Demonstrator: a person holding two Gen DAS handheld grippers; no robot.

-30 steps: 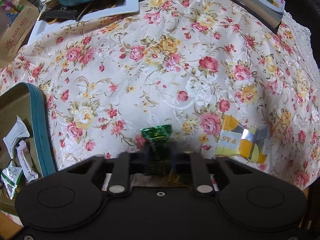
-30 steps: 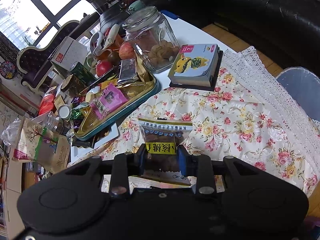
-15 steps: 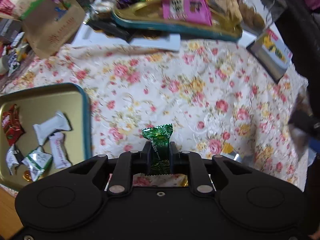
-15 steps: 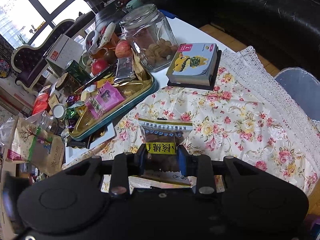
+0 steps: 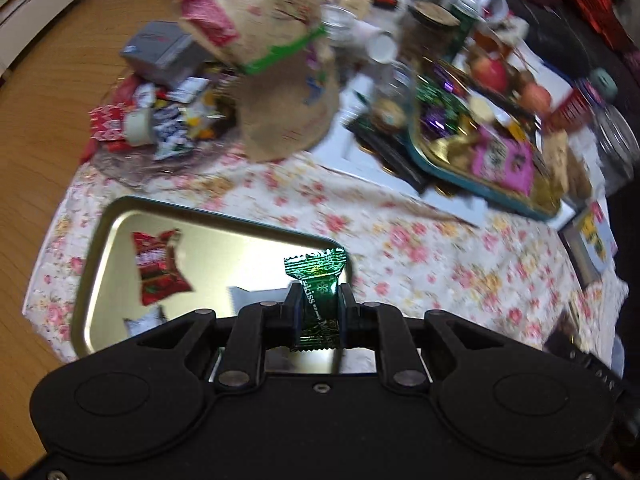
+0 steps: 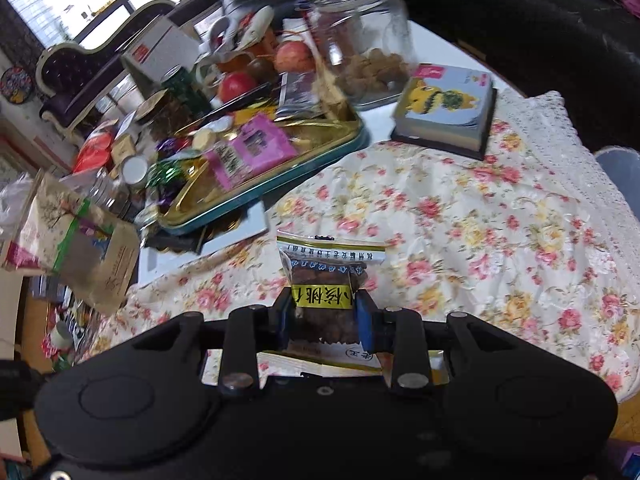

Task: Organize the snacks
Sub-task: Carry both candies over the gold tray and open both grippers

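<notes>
My left gripper (image 5: 319, 307) is shut on a green foil candy (image 5: 318, 288) and holds it over the right end of a gold tray (image 5: 120, 236) with a teal rim. A red snack packet (image 5: 157, 268) and white wrapped candies (image 5: 256, 295) lie in that tray. My right gripper (image 6: 323, 312) is shut on a clear packet of brown walnut snack (image 6: 326, 280) with a yellow label, held above the floral tablecloth (image 6: 480, 232).
A second teal-rimmed tray (image 6: 256, 184) full of mixed snacks sits at the back, also in the left wrist view (image 5: 480, 176). A glass jar (image 6: 360, 40), a small book (image 6: 448, 108), a brown paper bag (image 5: 280, 80) and loose packets (image 5: 160, 120) crowd the table.
My left gripper has swung left with the green candy, from above the tablecloth to above the gold tray. My right gripper has shifted slightly, still holding its packet.
</notes>
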